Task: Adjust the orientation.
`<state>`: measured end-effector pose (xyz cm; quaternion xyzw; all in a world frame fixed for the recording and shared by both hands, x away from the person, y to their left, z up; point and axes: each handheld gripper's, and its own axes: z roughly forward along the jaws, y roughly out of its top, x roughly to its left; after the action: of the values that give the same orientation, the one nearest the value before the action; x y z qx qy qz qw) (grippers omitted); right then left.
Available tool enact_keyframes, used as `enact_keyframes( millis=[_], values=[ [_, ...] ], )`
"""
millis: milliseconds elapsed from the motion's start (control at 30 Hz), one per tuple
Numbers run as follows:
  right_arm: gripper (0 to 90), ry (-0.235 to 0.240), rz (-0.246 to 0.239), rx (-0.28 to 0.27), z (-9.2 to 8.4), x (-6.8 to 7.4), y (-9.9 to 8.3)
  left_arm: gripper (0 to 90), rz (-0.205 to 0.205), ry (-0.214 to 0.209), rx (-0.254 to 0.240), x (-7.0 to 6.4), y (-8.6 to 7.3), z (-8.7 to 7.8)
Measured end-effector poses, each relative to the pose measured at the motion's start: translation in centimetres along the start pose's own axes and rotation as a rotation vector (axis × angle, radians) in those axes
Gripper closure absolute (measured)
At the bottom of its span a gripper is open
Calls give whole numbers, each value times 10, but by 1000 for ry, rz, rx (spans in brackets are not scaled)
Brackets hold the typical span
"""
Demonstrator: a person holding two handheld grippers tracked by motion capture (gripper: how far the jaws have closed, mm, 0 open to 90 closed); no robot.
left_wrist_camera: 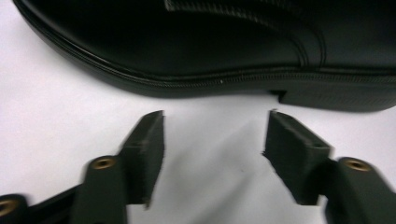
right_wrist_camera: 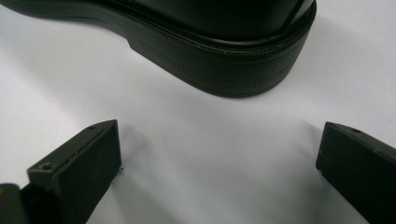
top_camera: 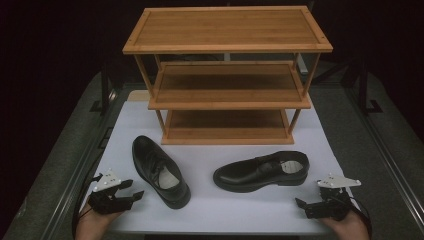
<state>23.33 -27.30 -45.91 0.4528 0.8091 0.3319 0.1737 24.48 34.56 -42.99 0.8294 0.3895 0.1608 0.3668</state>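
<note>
Two black leather dress shoes lie on the white mat (top_camera: 220, 210). The left shoe (top_camera: 160, 170) has its toe pointing away and its heel toward me. The right shoe (top_camera: 262, 171) lies crosswise, toe to the left. My left gripper (top_camera: 134, 189) rests just left of the left shoe's heel, open, with nothing between its jaws. In the left gripper view that gripper (left_wrist_camera: 217, 122) faces the shoe's side and sole (left_wrist_camera: 210, 51) a little way off. My right gripper (top_camera: 307, 197) sits to the right of and nearer than the right shoe's heel. In the right gripper view it (right_wrist_camera: 219, 133) stands wide open, facing the heel (right_wrist_camera: 224, 70).
A three-tier wooden shoe rack (top_camera: 227, 30) stands at the back of the mat, with all its shelves bare. Dark grey table surface (top_camera: 55, 165) and metal rails flank the mat on both sides. White mat lies open between the shoes and the front edge.
</note>
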Motion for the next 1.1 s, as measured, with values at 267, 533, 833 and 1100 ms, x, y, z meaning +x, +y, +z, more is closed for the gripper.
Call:
enact_keyframes(
  millis=[267, 533, 833, 1100],
  values=[
    [0, 0, 1, 3, 0, 0, 0, 815, -35, -17, 12, 12, 10, -9],
    [0, -1, 1, 2, 0, 0, 0, 900, -57, 17, 14, 30, 24, -14],
    [0, -1, 0, 1, 0, 0, 0, 900, -67, 56, 0, 58, 41, -5],
    [0, -1, -1, -1, 0, 0, 0, 900, -67, 76, -11, 75, 62, 4]
  ],
)
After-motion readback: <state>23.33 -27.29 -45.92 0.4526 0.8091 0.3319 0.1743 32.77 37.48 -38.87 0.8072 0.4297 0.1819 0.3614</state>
